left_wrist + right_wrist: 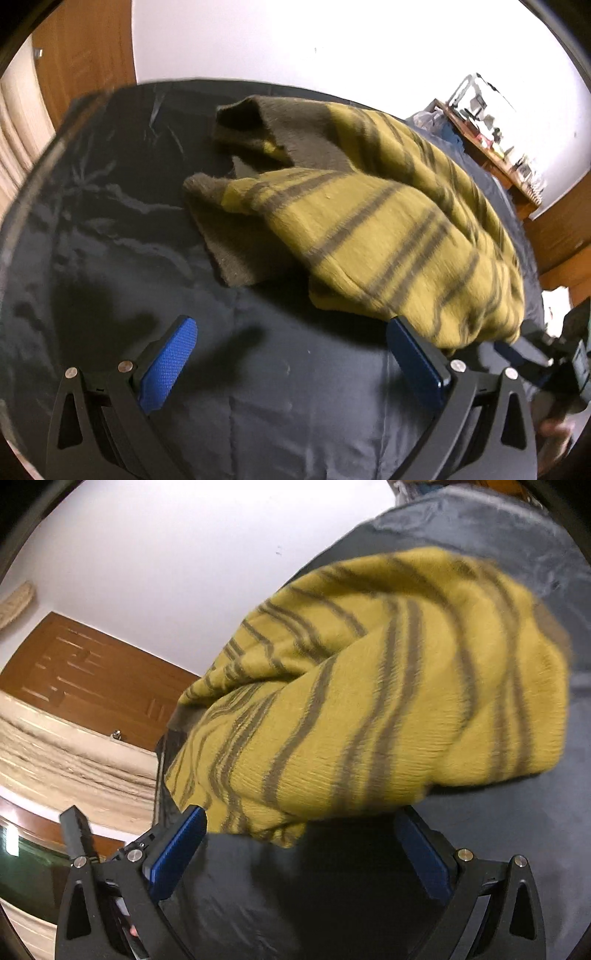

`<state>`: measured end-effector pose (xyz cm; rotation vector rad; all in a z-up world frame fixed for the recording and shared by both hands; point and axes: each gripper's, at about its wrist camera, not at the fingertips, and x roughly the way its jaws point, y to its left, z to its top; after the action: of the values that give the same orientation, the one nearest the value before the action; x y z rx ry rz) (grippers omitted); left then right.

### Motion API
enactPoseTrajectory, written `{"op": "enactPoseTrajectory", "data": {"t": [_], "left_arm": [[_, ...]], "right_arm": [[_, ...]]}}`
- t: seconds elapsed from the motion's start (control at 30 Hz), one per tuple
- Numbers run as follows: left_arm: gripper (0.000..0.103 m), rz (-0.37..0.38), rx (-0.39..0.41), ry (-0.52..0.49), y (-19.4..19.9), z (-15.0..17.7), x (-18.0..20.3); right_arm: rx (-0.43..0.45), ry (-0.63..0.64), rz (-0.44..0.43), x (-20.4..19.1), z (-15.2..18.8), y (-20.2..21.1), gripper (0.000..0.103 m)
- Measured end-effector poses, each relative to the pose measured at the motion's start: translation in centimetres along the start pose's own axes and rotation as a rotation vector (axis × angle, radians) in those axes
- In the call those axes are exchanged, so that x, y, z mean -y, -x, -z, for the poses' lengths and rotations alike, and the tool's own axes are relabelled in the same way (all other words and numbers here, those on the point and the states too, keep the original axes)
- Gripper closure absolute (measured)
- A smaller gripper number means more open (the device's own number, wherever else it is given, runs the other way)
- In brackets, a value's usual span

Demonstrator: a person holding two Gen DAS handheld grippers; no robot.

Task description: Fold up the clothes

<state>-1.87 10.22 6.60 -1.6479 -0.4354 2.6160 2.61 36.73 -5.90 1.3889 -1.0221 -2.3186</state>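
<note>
A mustard-yellow sweater with grey stripes [388, 229] lies bunched on a dark bedcover [129, 229]; its grey cuffs and hem point to the far left. My left gripper [291, 332] is open and empty, just in front of the sweater's near edge. In the right wrist view the sweater [369, 709] fills the middle, lying on the bedcover [517, 830]. My right gripper [299, 830] is open, its blue pads [177, 853] on either side of the sweater's near edge without closing on it. The right gripper body shows at the far right of the left wrist view [569, 362].
A white wall [295, 44] stands behind the bed. A wooden door [96, 686] and a beige curtain [66, 760] are on the left. A cluttered wooden shelf [495, 140] runs along the far right.
</note>
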Motion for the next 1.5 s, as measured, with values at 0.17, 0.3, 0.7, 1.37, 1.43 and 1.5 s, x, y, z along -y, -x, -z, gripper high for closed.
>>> {"op": "enactPoseTrajectory", "data": {"t": [0.17,0.3,0.7,1.37,1.43,1.5], "left_arm": [[0.0,-0.008,-0.035,-0.01,-1.7,-1.2,-0.8],[0.0,-0.031,-0.037,-0.08,-2.3,-1.5,-0.1],[0.0,-0.087,-0.003,-0.182,-1.8,-2.3,1.0],[0.0,-0.162,0.071,-0.242,1.9,-0.4,5.7],[0.0,-0.167,0.075,-0.252,2.2,0.0,6.5],[0.0,-0.169,0.077,-0.258,2.5,0.5,7.2]], "right_arm": [[0.018,-0.008,0.027,-1.1,-0.7,-1.6,0.0],[0.039,-0.049,0.044,-1.0,-1.7,-2.4,0.0],[0.076,-0.067,0.158,-1.8,-3.3,-4.4,0.026],[0.058,0.235,0.402,-0.3,-1.7,-1.2,0.073],[0.041,0.24,0.428,1.1,-1.2,-0.8,0.073],[0.029,0.244,0.451,2.3,-0.9,-0.3,0.074]]}}
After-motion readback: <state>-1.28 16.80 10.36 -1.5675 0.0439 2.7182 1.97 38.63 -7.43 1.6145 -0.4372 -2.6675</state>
